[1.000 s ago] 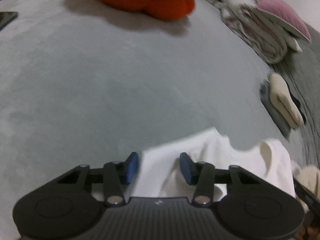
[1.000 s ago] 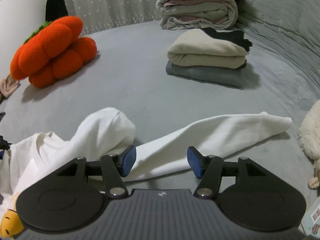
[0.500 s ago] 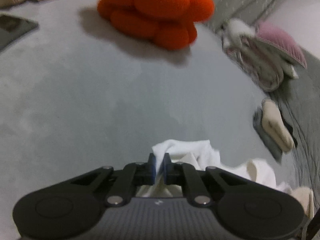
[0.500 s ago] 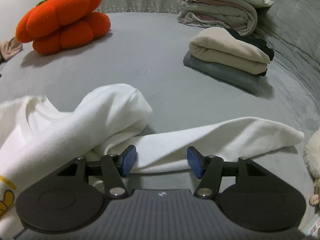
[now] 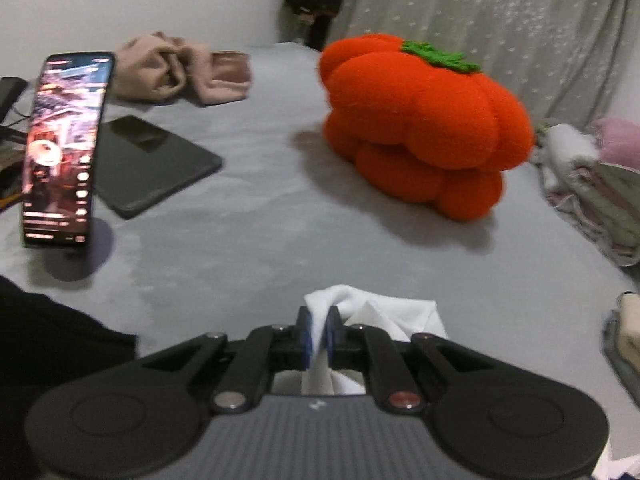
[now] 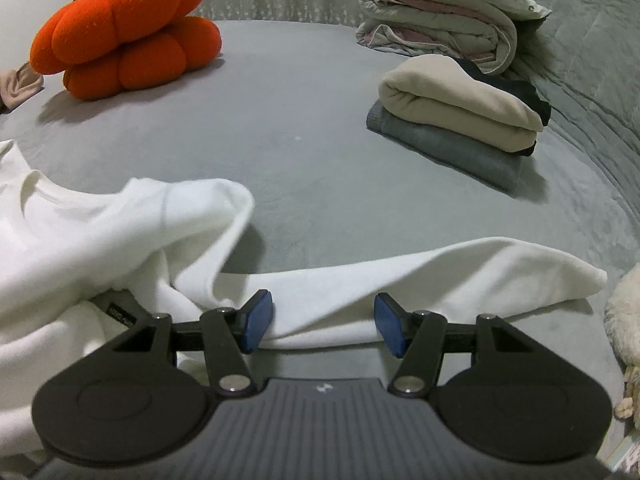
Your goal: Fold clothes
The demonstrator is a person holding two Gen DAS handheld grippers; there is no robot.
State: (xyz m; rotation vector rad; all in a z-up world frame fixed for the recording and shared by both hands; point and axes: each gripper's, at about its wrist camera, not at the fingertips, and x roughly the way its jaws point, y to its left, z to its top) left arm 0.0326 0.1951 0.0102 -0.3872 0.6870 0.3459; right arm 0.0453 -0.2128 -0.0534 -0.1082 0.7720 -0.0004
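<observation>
A soft white long-sleeved cotton top [image 6: 132,232] is spread in loose heaps on a grey plush bed cover [image 6: 304,120]. In the left wrist view, the left gripper [image 5: 319,338] is seen with its 2 blue-padded fingers [image 5: 303,336] pressed together on a bunched fold of that white fabric, which pokes out beyond the fingertips and hangs down behind them.

In the right wrist view, the right gripper [image 6: 323,322] is held with its fingers well apart, and 1 long white sleeve [image 6: 460,276] is stretched across just beyond and between the fingertips; the pads are not seen pressing on it.

Further beyond the fingers, an orange pumpkin-shaped plush cushion [image 6: 124,32] is set to the left, and a stack of folded beige, black and grey garments [image 6: 456,120] to the right, with a rolled quilt [image 6: 444,16] behind it. A lit upright phone [image 5: 64,148] and a dark flat tablet [image 5: 148,164] are placed left of the left fingers.

The top is judged light, limp and non-slippery; it will sag and crease wherever unsupported. A seam, cuff or shoulder edge is probably the best place for it to be taken, with a pinch through all layers.
</observation>
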